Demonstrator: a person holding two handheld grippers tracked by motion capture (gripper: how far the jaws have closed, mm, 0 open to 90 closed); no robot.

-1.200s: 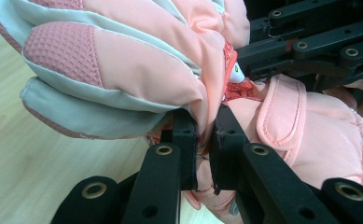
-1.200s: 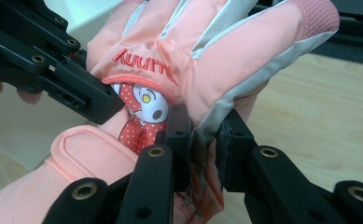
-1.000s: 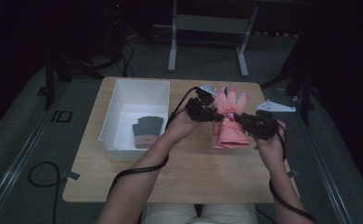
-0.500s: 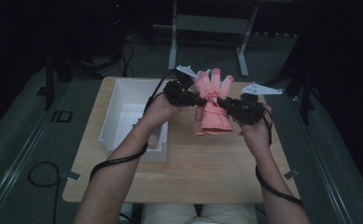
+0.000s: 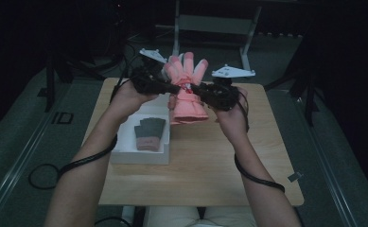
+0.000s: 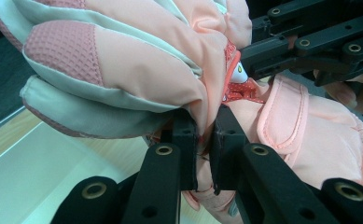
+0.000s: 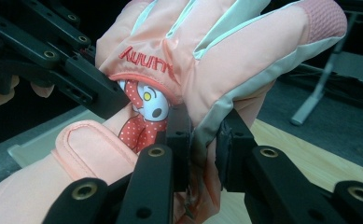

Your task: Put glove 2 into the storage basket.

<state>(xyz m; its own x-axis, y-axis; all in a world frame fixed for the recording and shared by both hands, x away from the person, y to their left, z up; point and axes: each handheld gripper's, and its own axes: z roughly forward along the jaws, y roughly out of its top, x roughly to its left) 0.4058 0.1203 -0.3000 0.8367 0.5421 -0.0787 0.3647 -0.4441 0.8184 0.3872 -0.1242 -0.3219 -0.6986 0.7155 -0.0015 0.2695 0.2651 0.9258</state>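
The left gripper (image 5: 174, 87) pinches the pink ski glove (image 5: 187, 92) at one side edge of its palm, its two black jaws pressed together on a fold of the fabric, as the left gripper view shows at close range (image 6: 202, 140). The right gripper (image 5: 196, 90) does the same at the opposite side edge, jaws clamped on the seam where pink meets the pale grey trim (image 7: 202, 135). The glove hangs between them in the air, above the far half of the wooden table (image 5: 229, 161), touching nothing but the jaws. Its long axis runs roughly upright and away from the person: the fingers point up and toward the far edge, the gathered cuff hangs down toward the tabletop. Both grippers meet it at mid-length from either side, so neither hand is nearer; the load looks evenly shared. The white bin (image 5: 139, 153) sits by the table's left edge, below and to the left of the glove, with a dark grey glove (image 5: 149, 134) with a pink cuff lying flat inside. If the pink glove is meant for that bin, the move turns on carrying it leftward and down, and the left hand already hovers above the bin's far end.
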